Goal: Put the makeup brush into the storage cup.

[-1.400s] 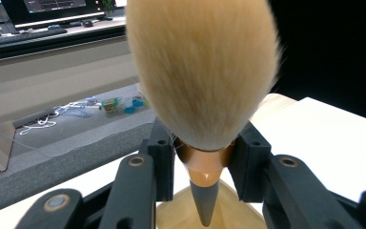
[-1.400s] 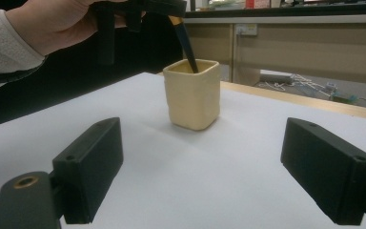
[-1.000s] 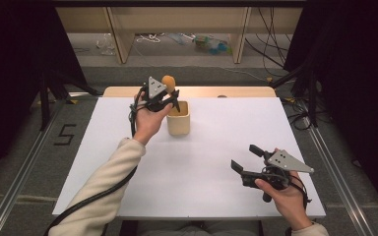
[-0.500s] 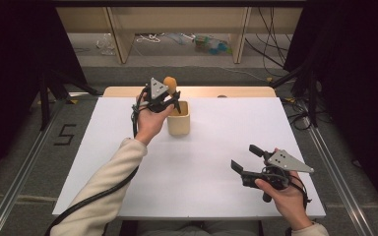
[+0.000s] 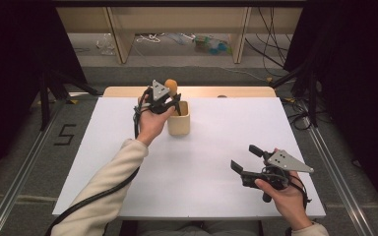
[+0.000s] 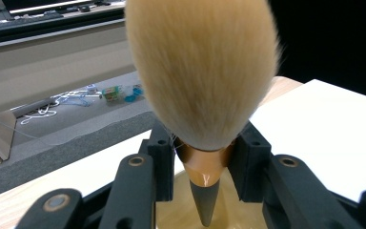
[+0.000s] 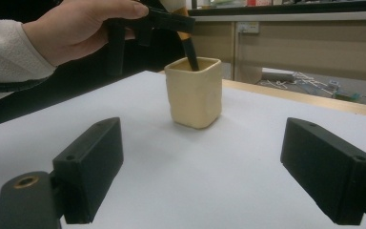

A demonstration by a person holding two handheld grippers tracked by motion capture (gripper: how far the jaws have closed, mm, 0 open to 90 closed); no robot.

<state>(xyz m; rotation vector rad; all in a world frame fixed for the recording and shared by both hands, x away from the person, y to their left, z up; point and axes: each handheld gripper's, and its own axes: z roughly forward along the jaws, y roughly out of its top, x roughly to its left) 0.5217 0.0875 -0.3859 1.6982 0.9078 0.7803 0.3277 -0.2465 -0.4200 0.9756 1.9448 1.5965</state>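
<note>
We have the left claw (image 5: 173, 101) clamped on the copper collar of a fluffy tan-bristled makeup brush with a black pointed handle (image 6: 204, 100), held upright above the cream square cup (image 5: 178, 119) at the back of the white bench (image 5: 216, 147). The handle tip already dips inside the cup, so the placing looks nearly done; lowering and letting go remain. Our right claw (image 5: 246, 158) waits well apart, jaws spread and empty.

There is one fluffy brush (image 6: 202, 71). There is one little yellow cup (image 5: 178, 118). There are two grippers, one left gripper (image 5: 170, 101) and one right gripper (image 5: 246, 158).
</note>
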